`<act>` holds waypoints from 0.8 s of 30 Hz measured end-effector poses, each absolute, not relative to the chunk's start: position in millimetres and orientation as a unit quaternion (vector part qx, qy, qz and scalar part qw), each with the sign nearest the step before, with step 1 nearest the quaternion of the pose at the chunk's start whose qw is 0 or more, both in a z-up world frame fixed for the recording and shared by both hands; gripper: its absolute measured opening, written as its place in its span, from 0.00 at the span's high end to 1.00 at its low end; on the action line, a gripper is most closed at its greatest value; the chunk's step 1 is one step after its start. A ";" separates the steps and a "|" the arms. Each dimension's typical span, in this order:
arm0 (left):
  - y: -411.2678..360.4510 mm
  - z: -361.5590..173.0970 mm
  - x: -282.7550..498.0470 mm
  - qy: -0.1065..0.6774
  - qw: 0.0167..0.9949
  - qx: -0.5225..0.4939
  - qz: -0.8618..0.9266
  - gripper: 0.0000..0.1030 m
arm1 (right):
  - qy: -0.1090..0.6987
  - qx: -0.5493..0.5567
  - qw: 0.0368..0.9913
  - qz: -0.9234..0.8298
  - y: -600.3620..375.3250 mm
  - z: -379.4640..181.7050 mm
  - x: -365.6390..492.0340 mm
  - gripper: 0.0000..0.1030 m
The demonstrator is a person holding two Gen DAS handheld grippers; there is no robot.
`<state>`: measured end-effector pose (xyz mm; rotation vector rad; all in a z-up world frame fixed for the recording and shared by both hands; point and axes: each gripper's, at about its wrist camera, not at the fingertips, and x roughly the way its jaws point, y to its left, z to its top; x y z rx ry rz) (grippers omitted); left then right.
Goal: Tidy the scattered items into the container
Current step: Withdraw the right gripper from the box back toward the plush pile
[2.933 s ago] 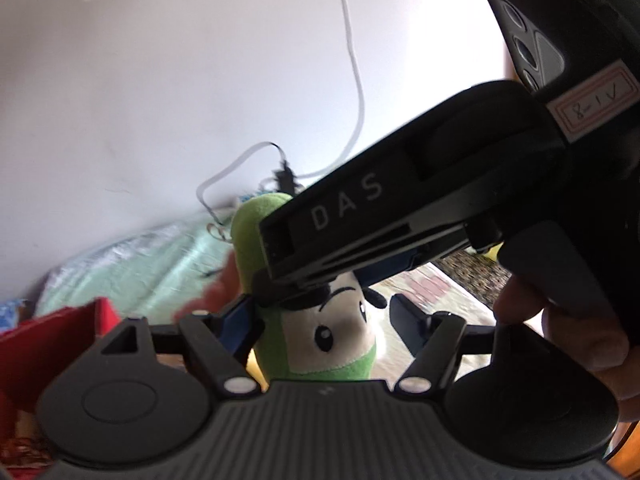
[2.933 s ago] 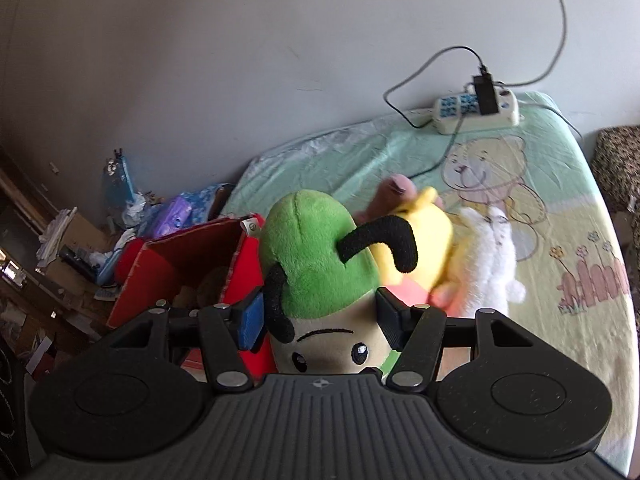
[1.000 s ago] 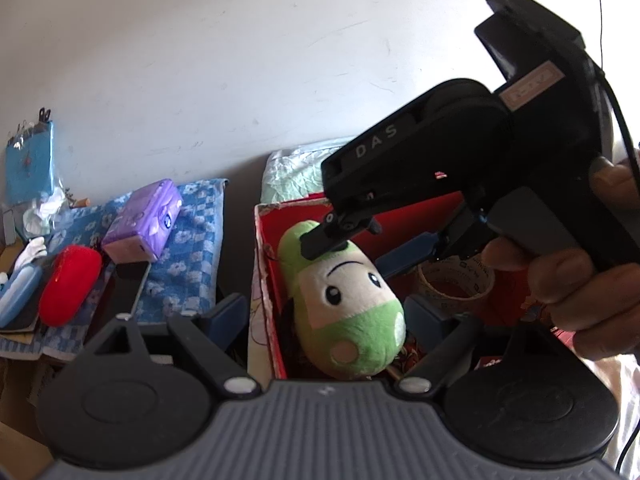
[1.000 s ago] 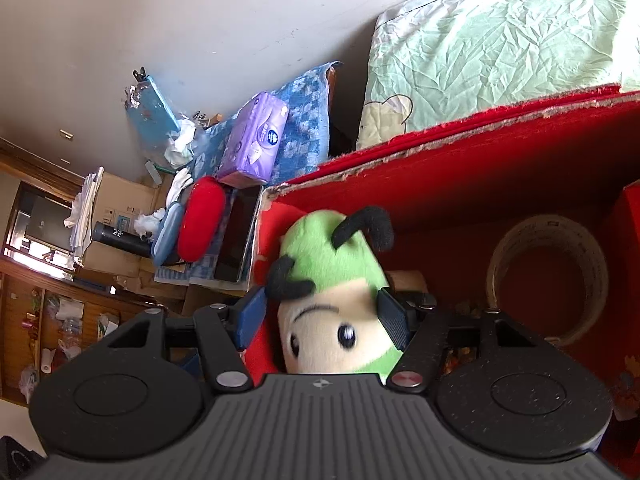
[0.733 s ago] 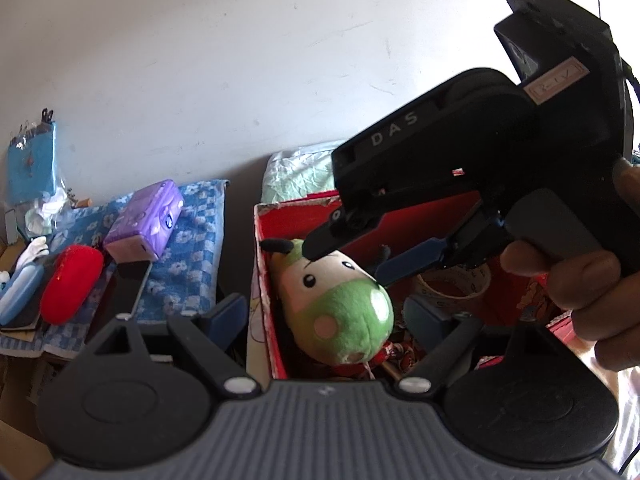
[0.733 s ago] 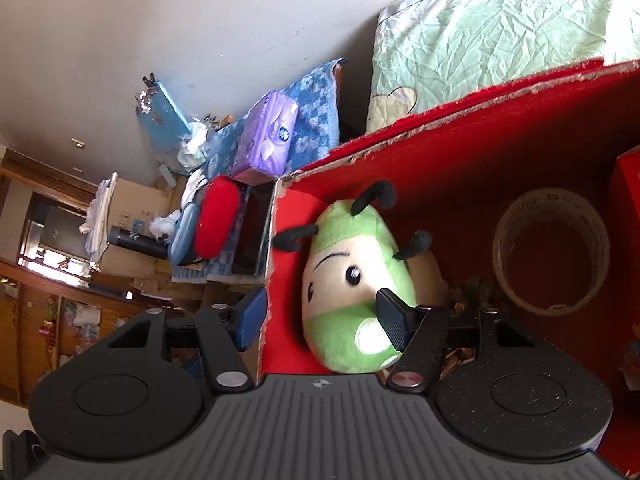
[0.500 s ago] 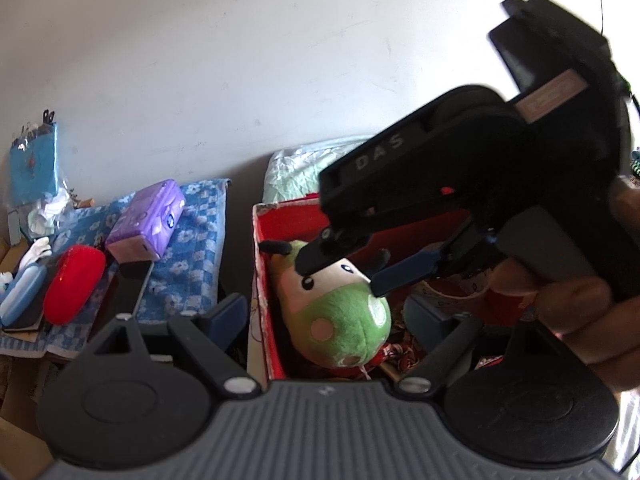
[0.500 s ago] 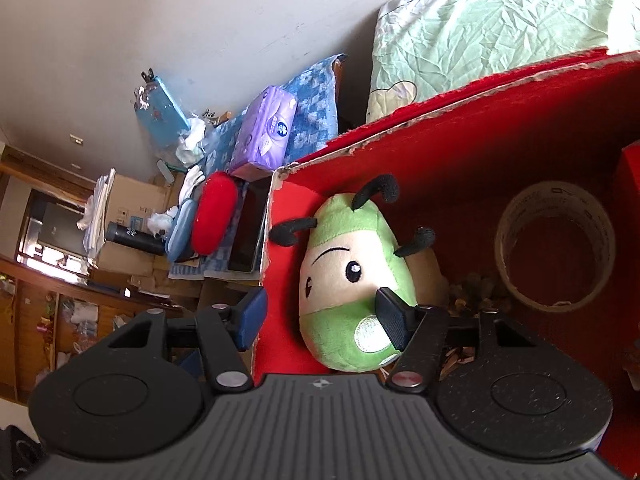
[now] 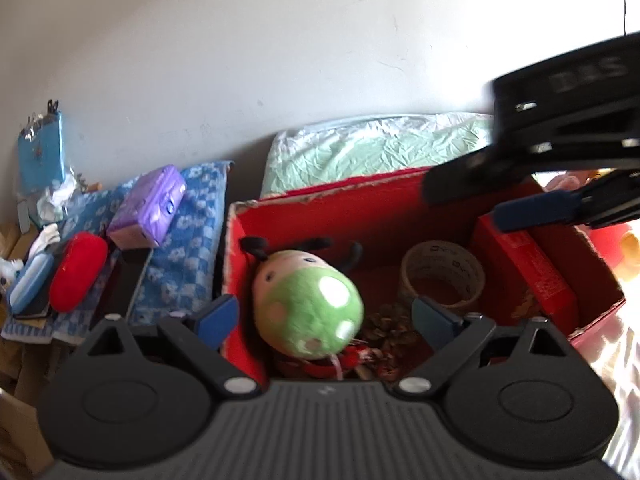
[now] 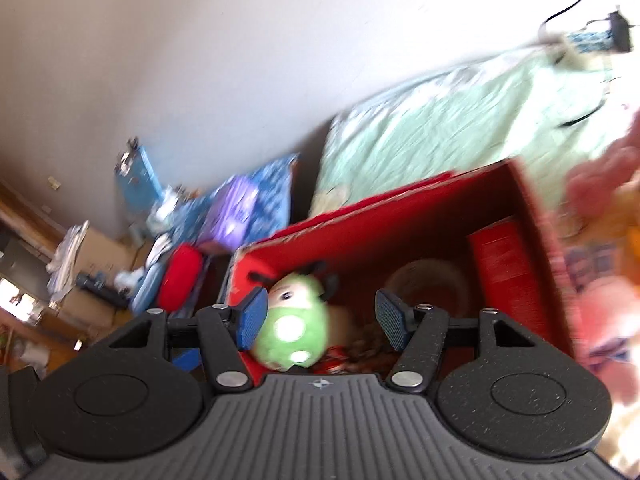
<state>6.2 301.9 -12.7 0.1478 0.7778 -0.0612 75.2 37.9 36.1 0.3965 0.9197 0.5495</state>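
A green plush toy (image 9: pixel 308 312) with black feelers lies on its side in the left end of the red cardboard box (image 9: pixel 340 208). My left gripper (image 9: pixel 326 316) hovers over the box's near edge. Its jaws are opening, and the pads stand clear on either side of the plush without touching it. My right gripper (image 10: pixel 320 320) is open and empty above the box (image 10: pixel 400 216), with the plush (image 10: pixel 292 328) below it. In the left wrist view the right gripper's blue pad (image 9: pixel 532 210) shows at the upper right. The right wrist view is blurred.
A tape roll (image 9: pixel 442 276), a pine cone (image 9: pixel 390 326) and a small red carton (image 9: pixel 524 264) also lie in the box. Left of it are a purple tissue pack (image 9: pixel 148 212) and a red case (image 9: pixel 76 272). Pink and yellow plush toys (image 10: pixel 600 184) lie on the green sheet (image 9: pixel 360 152).
The right gripper let go of the green plush, which dropped into the box and rolled over. That gripper then rose and drew off to the right. The left jaws spread wider.
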 end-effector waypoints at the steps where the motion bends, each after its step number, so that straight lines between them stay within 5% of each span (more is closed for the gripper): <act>1: 298.1 -12.5 6.9 0.380 0.922 0.071 -0.029 0.09 | 0.431 0.187 0.846 0.252 31.5 37.2 73.5 0.38; 24: 165.5 6.3 -32.8 0.377 0.925 0.048 0.025 0.02 | 0.404 0.126 0.877 0.229 -102.6 29.9 36.8 0.38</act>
